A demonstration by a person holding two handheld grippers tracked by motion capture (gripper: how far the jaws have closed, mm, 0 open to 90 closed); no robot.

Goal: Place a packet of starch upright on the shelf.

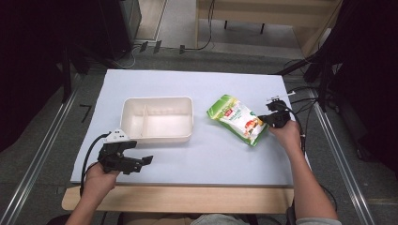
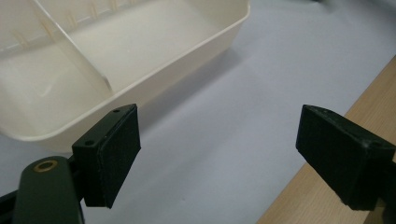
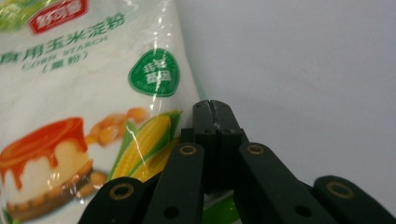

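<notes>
A white sheet-covered tabletop [image 1: 211,154] is noted. A cream divided container [image 1: 157,119] is seen empty at centre-left. A corn starch bag [image 1: 237,119] lies flat, right of it. The right gripper [image 1: 267,119] is pinched shut on the bag's edge; slippage is judged possible from so slight a hold. The left gripper [image 2: 217,154] is held wide, idle.

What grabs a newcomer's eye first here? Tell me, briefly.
The bright green and white plastic bag of corn starch lies right of centre on the pale blue table sheet, with the right tool shut at its edge. Left of it sits an empty cream plastic box with a divider; the left tool is open nearby.
</notes>
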